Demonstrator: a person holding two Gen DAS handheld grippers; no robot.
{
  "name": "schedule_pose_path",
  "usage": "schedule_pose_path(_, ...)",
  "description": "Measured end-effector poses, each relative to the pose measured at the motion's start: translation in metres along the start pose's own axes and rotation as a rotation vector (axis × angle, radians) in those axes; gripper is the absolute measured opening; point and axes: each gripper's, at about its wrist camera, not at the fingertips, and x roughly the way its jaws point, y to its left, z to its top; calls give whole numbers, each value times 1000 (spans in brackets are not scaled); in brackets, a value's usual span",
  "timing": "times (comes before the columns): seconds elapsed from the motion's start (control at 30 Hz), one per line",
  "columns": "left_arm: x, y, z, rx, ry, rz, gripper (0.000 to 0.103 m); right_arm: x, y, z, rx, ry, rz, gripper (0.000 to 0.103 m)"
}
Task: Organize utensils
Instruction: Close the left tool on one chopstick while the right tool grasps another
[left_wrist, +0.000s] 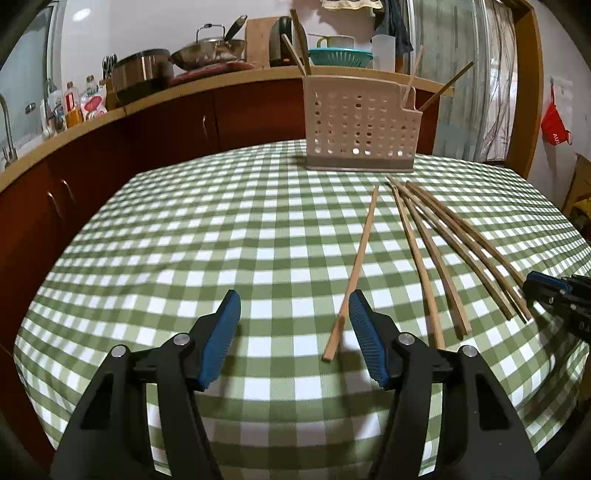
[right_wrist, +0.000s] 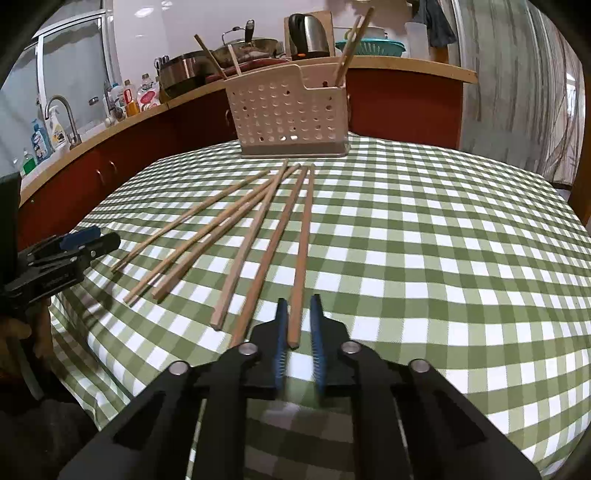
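Low over the near edge of the checked tablecloth (right_wrist: 424, 229): right gripper (right_wrist: 297, 314) pinches the near end of the rightmost chopstick (right_wrist: 303, 236). Left gripper (left_wrist: 293, 306) spread, leftmost chopstick (left_wrist: 360, 258) lying between its pads, beside the right one. Other chopsticks (right_wrist: 236, 236) fan toward the utensil holder (right_wrist: 288, 110) at the far edge. Right half of the cloth bare.
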Motion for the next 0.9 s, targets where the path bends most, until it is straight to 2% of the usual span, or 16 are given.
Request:
schedule_pose_path(0.27,13,-10,-11,36,50,-30,43,-7,-18,-2,40,-15,-29,8)
schedule_pose_path(0.37,12,-14,-12,45,43,-41,33,-6,-20,-2,51,-16,-20,8)
schedule_pose_path(0.43,11,-18,-13,58,38,-57,20,-6,-21,-3,56,-13,-13,8)
schedule_pose_path(0.53,10,-24,-13,82,34,-65,10,-4,-23,-4,69,-9,-3,9)
schedule_pose_path(0.7,10,-26,-12,88,33,-78,6,-4,-22,-3,71,-6,5,9)
schedule_pose_path(0.9,6,-28,-12,100,19,-81,6,-9,-17,-1,48,-22,9,7)
